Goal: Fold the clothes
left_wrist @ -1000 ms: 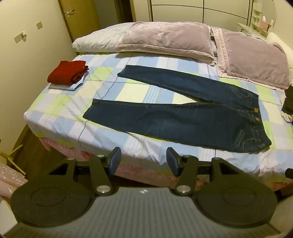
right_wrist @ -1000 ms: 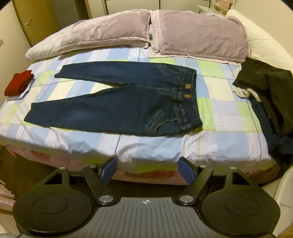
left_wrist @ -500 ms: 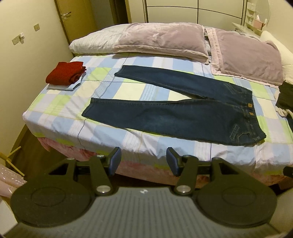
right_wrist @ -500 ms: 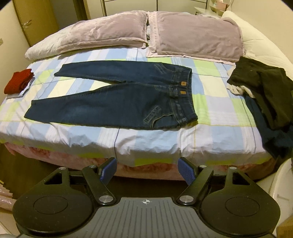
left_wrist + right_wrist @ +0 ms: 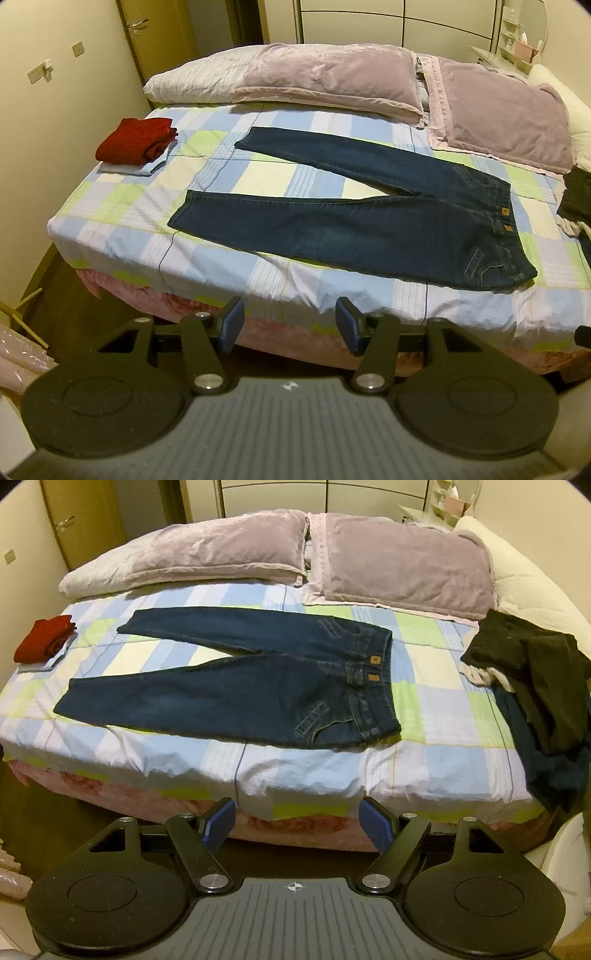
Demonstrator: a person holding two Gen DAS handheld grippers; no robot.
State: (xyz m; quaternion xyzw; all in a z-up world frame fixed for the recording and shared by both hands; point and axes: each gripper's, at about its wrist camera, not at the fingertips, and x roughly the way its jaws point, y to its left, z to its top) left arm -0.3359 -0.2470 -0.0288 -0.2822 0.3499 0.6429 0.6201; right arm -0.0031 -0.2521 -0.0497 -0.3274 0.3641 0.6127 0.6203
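Dark blue jeans [image 5: 369, 218] [image 5: 240, 686] lie flat on the checked bed sheet [image 5: 266, 177] [image 5: 436, 686], legs spread apart toward the left, waistband to the right. My left gripper [image 5: 288, 321] hangs open off the near edge of the bed, nothing between its blue pads. Below the jeans' waist end, my right gripper [image 5: 299, 819] is also open and empty, short of the mattress edge. A folded red garment [image 5: 138, 146] [image 5: 44, 638] rests on a folded white one at the far left of the bed.
A heap of dark unfolded clothes [image 5: 535, 686] [image 5: 576, 195] lies at the bed's right side. Two mauve pillows [image 5: 295, 554] line the headboard end. A wooden door [image 5: 155, 33] and wall stand to the left, with dark floor below the bed edge.
Both views have pulled back slightly from the bed, so the jeans sit a little farther from the fingers. Jaw openings look the same.
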